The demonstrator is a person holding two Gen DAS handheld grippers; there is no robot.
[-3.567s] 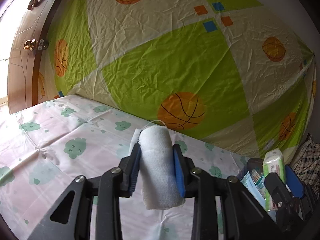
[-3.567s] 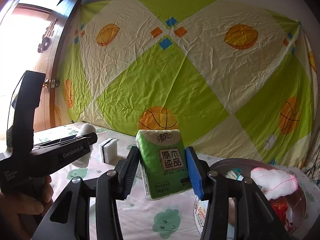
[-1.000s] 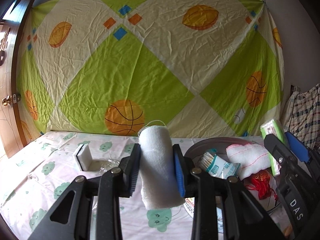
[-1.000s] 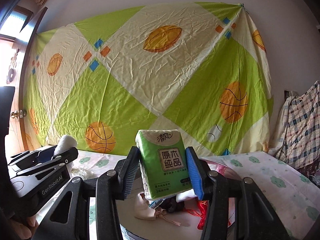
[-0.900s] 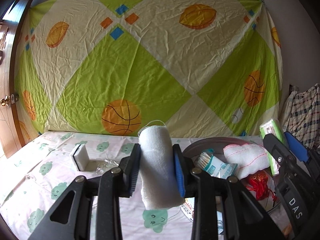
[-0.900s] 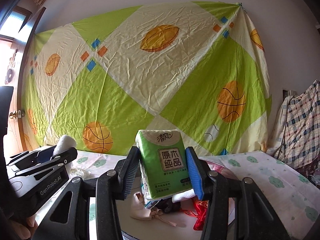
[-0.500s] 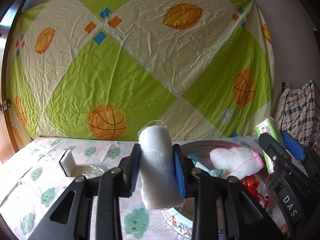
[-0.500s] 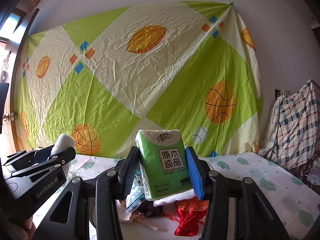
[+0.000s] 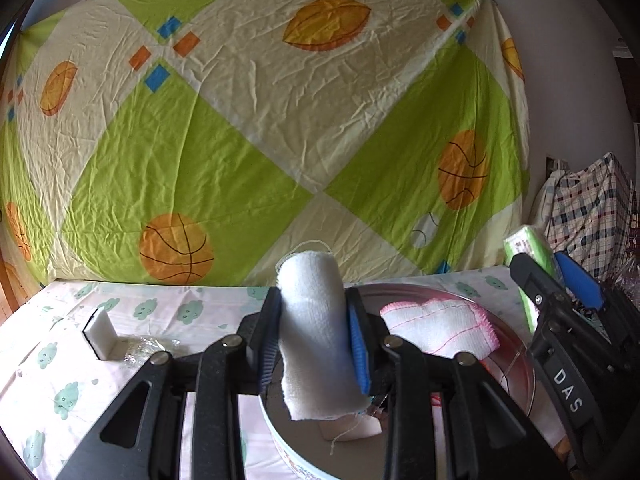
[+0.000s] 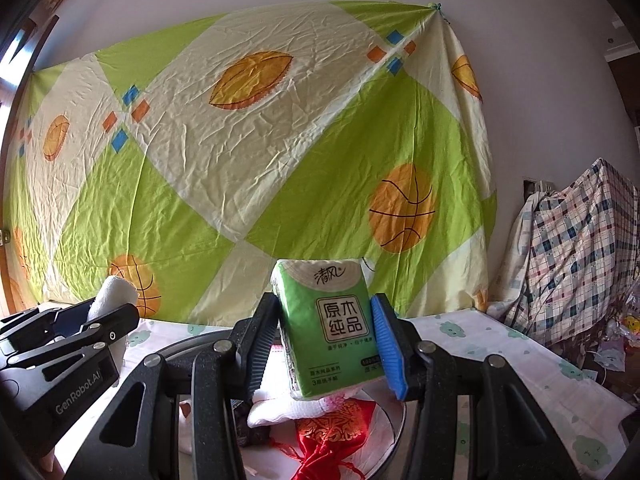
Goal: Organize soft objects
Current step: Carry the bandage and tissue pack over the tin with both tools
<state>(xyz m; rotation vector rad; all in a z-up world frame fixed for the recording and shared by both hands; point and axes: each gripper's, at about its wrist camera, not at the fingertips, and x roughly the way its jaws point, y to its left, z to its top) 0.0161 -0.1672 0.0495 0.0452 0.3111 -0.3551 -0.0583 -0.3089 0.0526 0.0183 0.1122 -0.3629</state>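
Observation:
My left gripper (image 9: 314,336) is shut on a rolled white towel (image 9: 316,320) and holds it over the near rim of a round metal bowl (image 9: 520,364). My right gripper (image 10: 326,344) is shut on a green tissue pack (image 10: 330,328) above the same bowl (image 10: 396,432). A white cloth with pink edging (image 9: 440,328) and a red pouch (image 10: 332,428) lie in the bowl. The right gripper with the tissue pack (image 9: 528,248) shows at the right of the left wrist view. The left gripper with the towel (image 10: 112,292) shows at the left of the right wrist view.
A white sponge block (image 9: 100,332) and crumpled clear plastic (image 9: 146,348) lie on the cloud-print tablecloth (image 9: 60,380) left of the bowl. A green and cream sheet (image 9: 260,140) hangs behind. Plaid fabric (image 10: 576,256) is piled at the far right.
Both grippers have moved right, from the left part of the table to above the bowl, each still holding its item. The sponge has slid left in the left wrist view.

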